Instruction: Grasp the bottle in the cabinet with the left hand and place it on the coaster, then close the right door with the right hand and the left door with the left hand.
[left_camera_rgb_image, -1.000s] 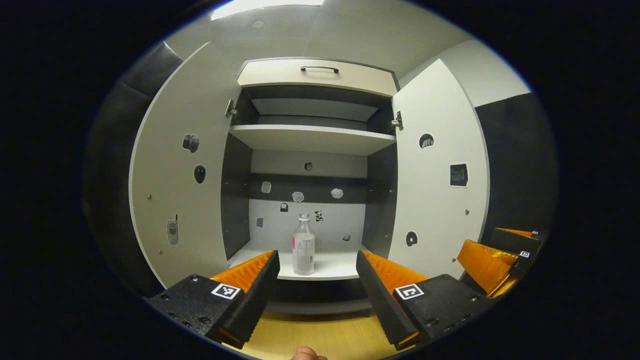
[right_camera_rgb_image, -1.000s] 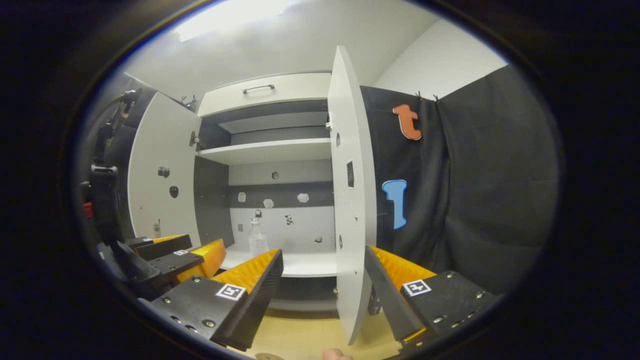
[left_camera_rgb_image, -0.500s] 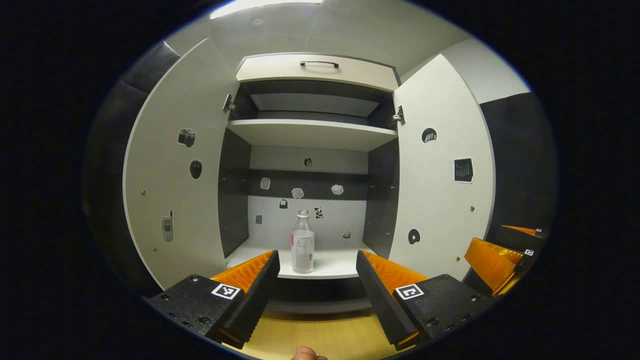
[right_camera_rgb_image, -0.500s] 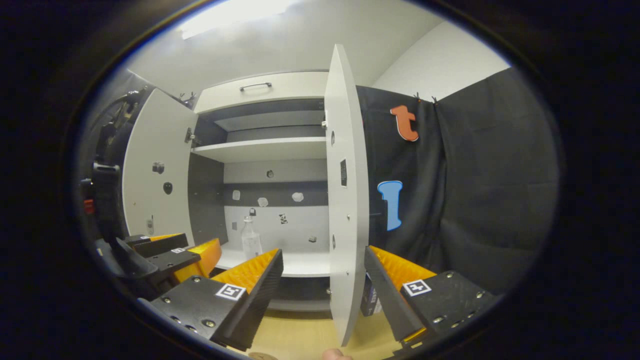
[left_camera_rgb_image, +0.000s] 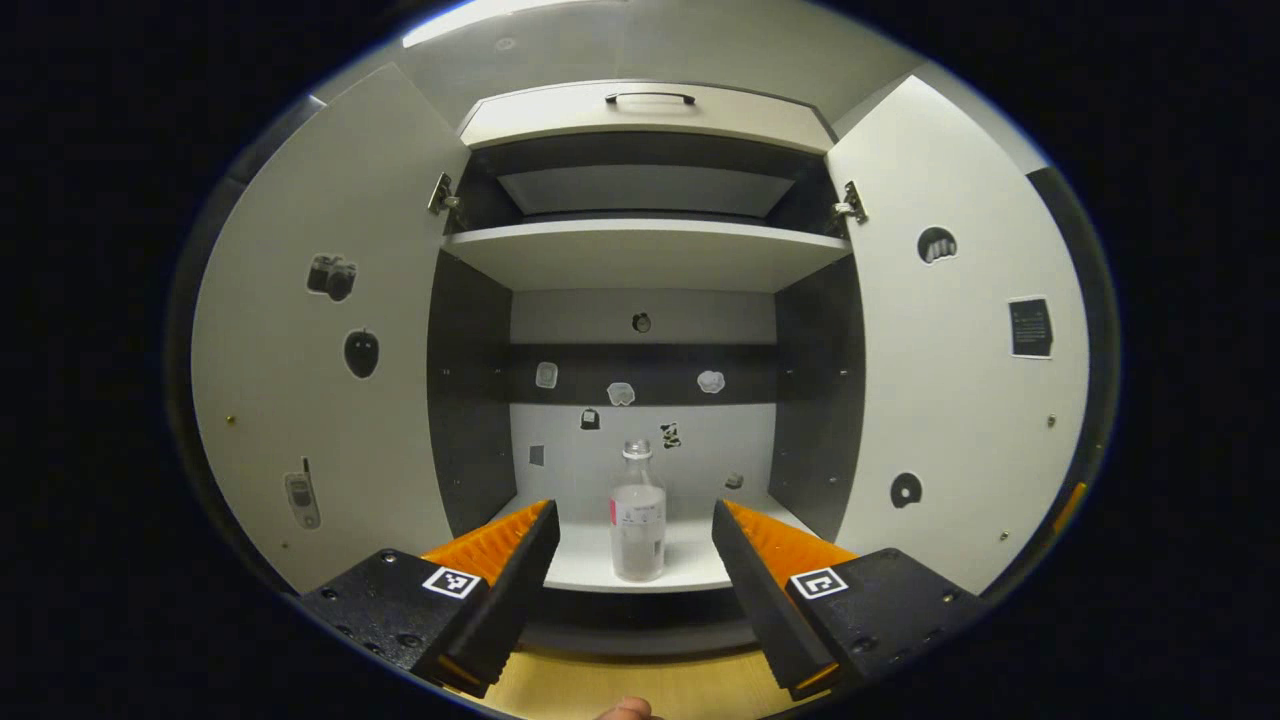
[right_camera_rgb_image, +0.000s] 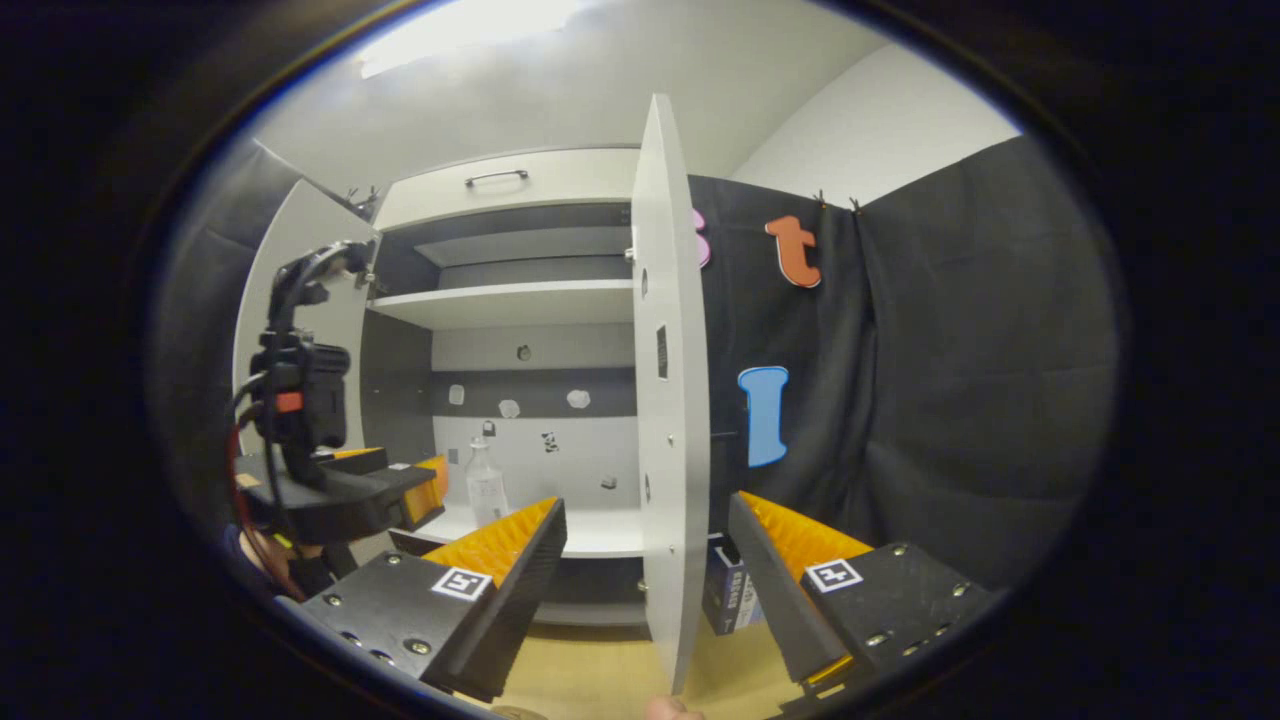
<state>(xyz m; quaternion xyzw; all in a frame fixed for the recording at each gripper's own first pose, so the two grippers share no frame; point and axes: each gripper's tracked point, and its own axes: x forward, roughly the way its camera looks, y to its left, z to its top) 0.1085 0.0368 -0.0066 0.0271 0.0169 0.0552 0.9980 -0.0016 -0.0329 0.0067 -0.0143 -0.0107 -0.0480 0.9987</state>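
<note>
A: Where is the bottle (left_camera_rgb_image: 639, 512)?

B: It stands upright on the cabinet's lower shelf (left_camera_rgb_image: 600, 556), near the front edge, about midway between the side walls. It is clear, with a narrow neck and a pale label carrying a pink stripe. I cannot tell how full it is.

A: How would it handle?

B: It looks light and stiff, probably smooth and a little slippery, and tall enough to tip if nudged at the neck. The labelled middle of the body seems the safest place to take hold.

A: And the left gripper (left_camera_rgb_image: 630, 545)?

B: Its fingers are spread wide and hold nothing. In the left gripper view the bottle sits in the gap between them, farther back, not touched.

A: The right gripper (right_camera_rgb_image: 645, 545)?

B: Also spread and empty. It hangs in front of the right door (right_camera_rgb_image: 665, 400), seen nearly edge-on. The left door (left_camera_rgb_image: 320, 350) is open too.

A: Anything else?

B: A wooden bench (left_camera_rgb_image: 640, 685) lies below the cabinet. In the right gripper view a small dark box (right_camera_rgb_image: 728, 595) stands behind the right door.
</note>
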